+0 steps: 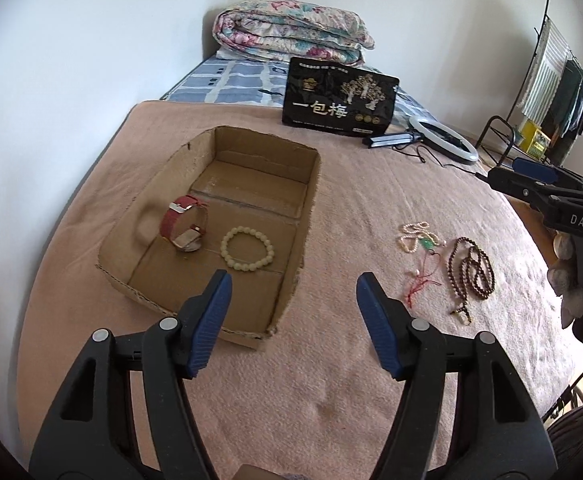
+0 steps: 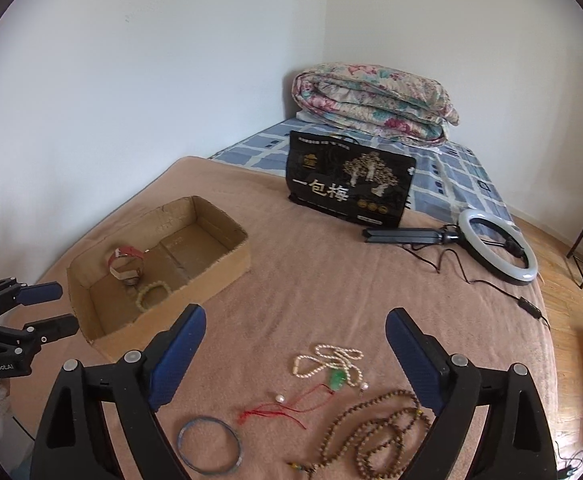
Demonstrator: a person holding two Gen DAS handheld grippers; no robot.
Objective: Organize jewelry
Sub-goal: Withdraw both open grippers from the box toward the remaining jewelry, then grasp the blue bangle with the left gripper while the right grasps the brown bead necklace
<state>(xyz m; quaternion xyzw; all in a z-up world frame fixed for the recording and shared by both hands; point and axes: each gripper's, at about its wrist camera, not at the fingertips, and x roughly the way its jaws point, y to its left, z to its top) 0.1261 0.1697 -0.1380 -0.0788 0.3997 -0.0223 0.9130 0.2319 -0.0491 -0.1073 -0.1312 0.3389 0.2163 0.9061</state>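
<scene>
Both my hand-held grippers, left (image 1: 293,292) and right (image 2: 295,328), hang released and empty. I'd lower the right squarely over the pearl necklace (image 2: 327,362), pinching a bunched strand for the box (image 2: 211,280).

Black bag (image 1: 339,98), upper centre of the left wrist view: large pale characters "一包梅", smaller print illegible; right gripper (image 1: 539,190), right edge of the same view: letters "DAS" on its black body; left gripper (image 2: 45,308), lower left of the right wrist view: "GenRobot.AI" in white.
</scene>
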